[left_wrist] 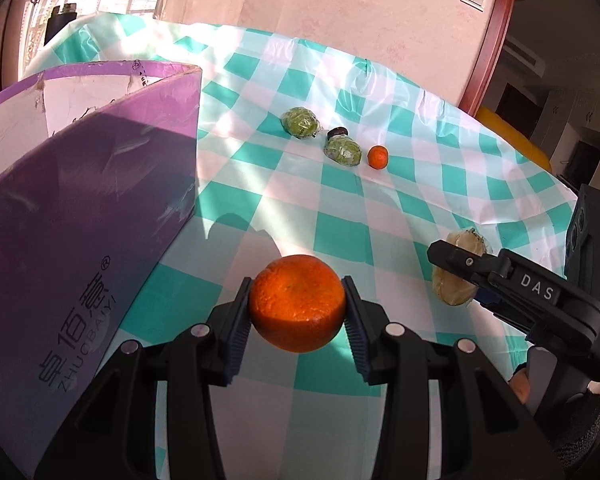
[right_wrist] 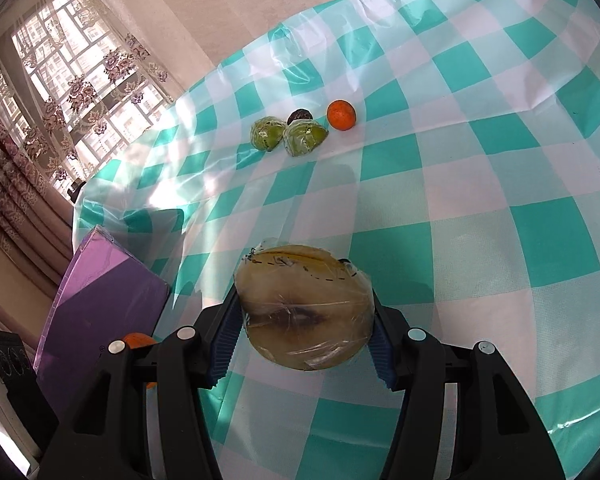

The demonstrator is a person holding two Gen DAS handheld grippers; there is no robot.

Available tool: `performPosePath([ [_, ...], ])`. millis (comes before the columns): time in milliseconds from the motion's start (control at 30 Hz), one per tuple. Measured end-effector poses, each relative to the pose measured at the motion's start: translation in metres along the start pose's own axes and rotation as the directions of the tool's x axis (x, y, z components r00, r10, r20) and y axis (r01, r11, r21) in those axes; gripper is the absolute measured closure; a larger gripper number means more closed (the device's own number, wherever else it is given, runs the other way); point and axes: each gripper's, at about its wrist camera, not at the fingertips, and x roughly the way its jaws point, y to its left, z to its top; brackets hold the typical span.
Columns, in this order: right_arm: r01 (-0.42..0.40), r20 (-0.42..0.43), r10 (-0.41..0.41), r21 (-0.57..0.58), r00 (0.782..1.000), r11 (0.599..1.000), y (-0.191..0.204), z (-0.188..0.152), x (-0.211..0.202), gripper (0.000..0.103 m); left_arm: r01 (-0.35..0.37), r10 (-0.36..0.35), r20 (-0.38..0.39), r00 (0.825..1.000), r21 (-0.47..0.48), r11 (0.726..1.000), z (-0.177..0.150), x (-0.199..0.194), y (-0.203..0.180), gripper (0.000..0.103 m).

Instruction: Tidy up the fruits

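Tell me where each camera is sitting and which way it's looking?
Left wrist: on the left gripper, looking down past its round orange fruit at the checked tablecloth and purple cardboard box; the right gripper and a gloved hand show.
Right wrist: on the right gripper, holding a plastic-wrapped tan fruit.
Both share two wrapped green fruits and a small orange.

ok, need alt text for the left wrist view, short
The left gripper holds an orange between its jaws above a teal-and-white checked tablecloth, beside a purple box. Farther off lie two wrapped green fruits, a small orange and a dark item; at right, the right gripper grips a pale wrapped fruit.
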Motion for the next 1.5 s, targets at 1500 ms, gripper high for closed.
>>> performPosePath([
  [1500, -0.333, -0.083, 0.328, -0.399, 0.941, 0.854, 0.251, -0.025, -0.022, 0.047, -0.403, 0.413, 0.073, 0.908, -0.12, 0.907, 0.054, -0.178, 0.16, 0.06],
])
